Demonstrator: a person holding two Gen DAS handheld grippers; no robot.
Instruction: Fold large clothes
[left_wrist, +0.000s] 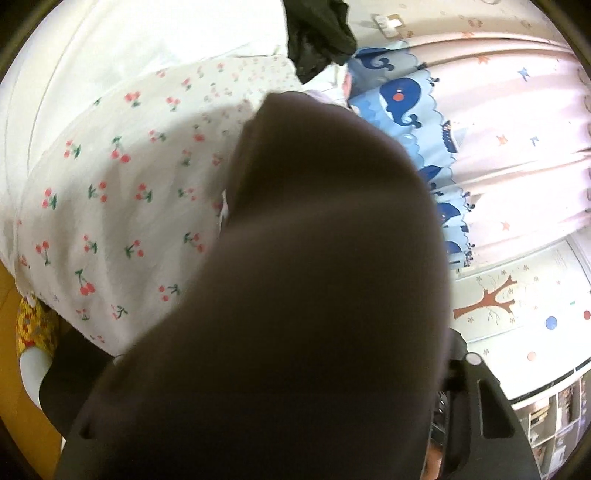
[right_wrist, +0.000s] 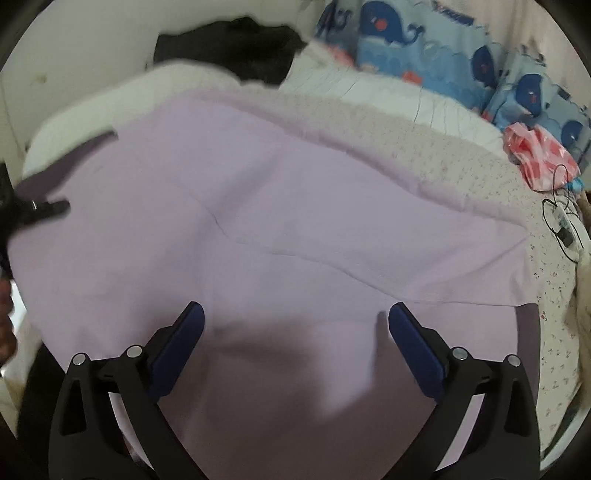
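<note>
The right wrist view shows a lilac garment (right_wrist: 258, 221) spread flat on the bed (right_wrist: 480, 177), right gripper (right_wrist: 295, 321) fingers released above it. The left wrist view is mostly blocked by dark cloth (left_wrist: 314, 295); the left gripper's finger state cannot be told.

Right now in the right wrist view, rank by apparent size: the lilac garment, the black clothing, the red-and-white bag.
1. lilac garment, fills most of the view
2. black clothing
3. red-and-white bag
The last two lie farther off, so their true sizes stay unsure.
</note>
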